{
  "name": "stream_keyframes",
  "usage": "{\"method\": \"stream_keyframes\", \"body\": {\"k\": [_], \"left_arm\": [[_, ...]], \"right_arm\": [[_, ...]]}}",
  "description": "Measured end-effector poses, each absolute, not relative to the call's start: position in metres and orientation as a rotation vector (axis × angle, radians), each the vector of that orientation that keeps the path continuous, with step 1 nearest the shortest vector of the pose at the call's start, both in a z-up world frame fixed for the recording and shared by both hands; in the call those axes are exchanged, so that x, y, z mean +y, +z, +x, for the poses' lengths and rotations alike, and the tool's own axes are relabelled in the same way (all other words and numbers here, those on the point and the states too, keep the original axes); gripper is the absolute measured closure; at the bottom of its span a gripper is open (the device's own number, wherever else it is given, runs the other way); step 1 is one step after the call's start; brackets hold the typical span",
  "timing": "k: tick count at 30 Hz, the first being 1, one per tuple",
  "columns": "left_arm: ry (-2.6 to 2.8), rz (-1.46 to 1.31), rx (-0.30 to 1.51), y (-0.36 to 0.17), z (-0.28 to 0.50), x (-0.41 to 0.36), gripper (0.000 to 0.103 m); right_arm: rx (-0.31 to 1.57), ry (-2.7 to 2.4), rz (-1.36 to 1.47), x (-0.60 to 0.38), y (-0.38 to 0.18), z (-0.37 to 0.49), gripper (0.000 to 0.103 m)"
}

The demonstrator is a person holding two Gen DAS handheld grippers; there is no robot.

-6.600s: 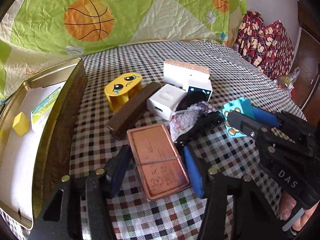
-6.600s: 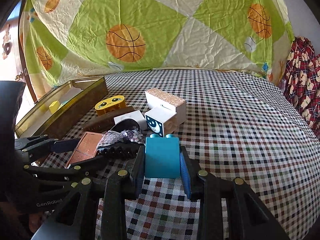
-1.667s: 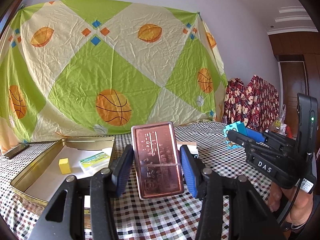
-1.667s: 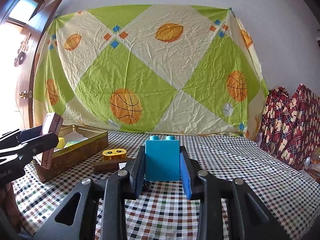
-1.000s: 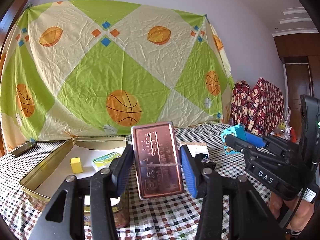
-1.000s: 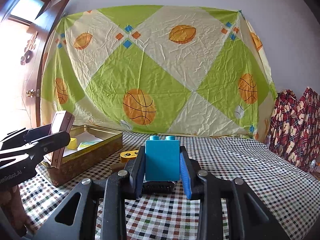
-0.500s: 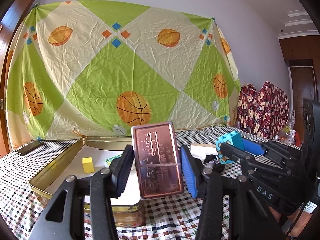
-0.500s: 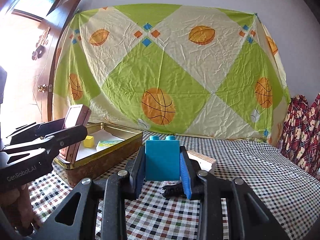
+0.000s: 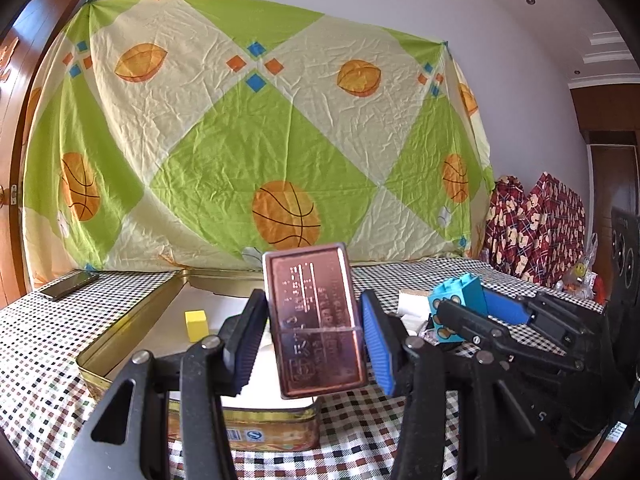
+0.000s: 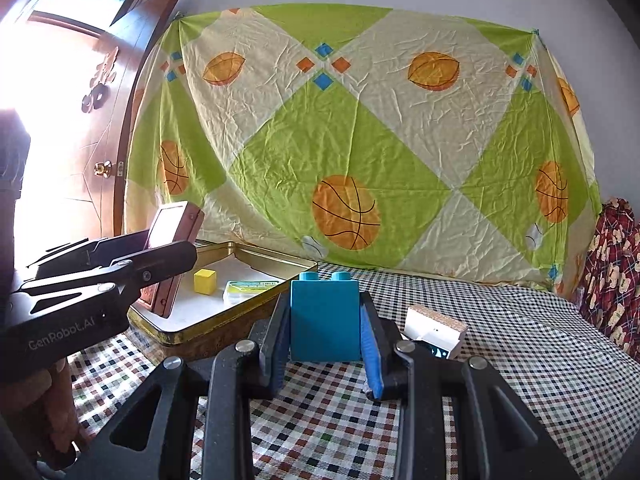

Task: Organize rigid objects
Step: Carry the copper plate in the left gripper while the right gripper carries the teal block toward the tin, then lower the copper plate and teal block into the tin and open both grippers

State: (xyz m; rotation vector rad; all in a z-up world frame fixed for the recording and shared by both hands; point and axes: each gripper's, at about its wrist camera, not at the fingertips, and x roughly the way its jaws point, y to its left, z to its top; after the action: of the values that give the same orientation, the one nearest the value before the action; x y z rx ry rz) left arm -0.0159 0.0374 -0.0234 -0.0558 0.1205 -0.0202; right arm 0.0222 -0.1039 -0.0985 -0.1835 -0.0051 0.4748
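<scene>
My left gripper (image 9: 312, 340) is shut on a flat copper-coloured tin (image 9: 316, 320), held upright over the near corner of the gold metal tray (image 9: 132, 332). In the right wrist view that tin (image 10: 172, 256) hangs just over the tray's near left rim (image 10: 208, 324). My right gripper (image 10: 325, 332) is shut on a blue toy brick (image 10: 325, 316), studs up, carried above the checked cloth to the right of the tray. The left wrist view shows the brick (image 9: 456, 304) at the right gripper's tips. A yellow cube (image 10: 205, 281) and a small green-and-white packet (image 10: 248, 288) lie inside the tray.
A white box with a cork-patterned top (image 10: 434, 326) and a dark item beside it lie on the checked tablecloth (image 10: 500, 344) right of the tray. A phone (image 9: 68, 284) rests at the far left. A basketball-print sheet (image 9: 260, 152) hangs behind, and a hand (image 10: 60, 408) grips the left tool.
Both grippers have travelled left toward the tray with their loads. The copper tin now hangs over the tray's near corner, and the blue brick has come closer to the tray's right side.
</scene>
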Motion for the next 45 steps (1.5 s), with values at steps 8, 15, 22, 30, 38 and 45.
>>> {"method": "stream_keyframes", "body": {"k": [8,15,22,30,38,45], "left_arm": [[-0.009,-0.07,0.122,-0.024,-0.017,0.05,0.056],[0.008,-0.073,0.121,-0.023,-0.018,0.06,0.056],[0.026,-0.087,0.115,-0.022,-0.02,0.071,0.056],[0.044,-0.105,0.124,-0.025,-0.022,0.085,0.056],[0.048,-0.109,0.134,-0.025,-0.022,0.095,0.056],[0.044,-0.131,0.155,-0.019,-0.02,0.109,0.056]], "right_arm": [[0.002,0.505,-0.21,-0.086,-0.099,0.018,0.069],[0.008,0.537,-0.229,-0.073,-0.099,0.015,0.069],[0.02,0.563,-0.243,-0.06,-0.098,0.014,0.069],[0.03,0.593,-0.262,-0.046,-0.098,0.012,0.069],[0.058,0.624,-0.27,-0.034,-0.097,0.013,0.069],[0.08,0.662,-0.26,-0.025,-0.088,0.016,0.069]]}}
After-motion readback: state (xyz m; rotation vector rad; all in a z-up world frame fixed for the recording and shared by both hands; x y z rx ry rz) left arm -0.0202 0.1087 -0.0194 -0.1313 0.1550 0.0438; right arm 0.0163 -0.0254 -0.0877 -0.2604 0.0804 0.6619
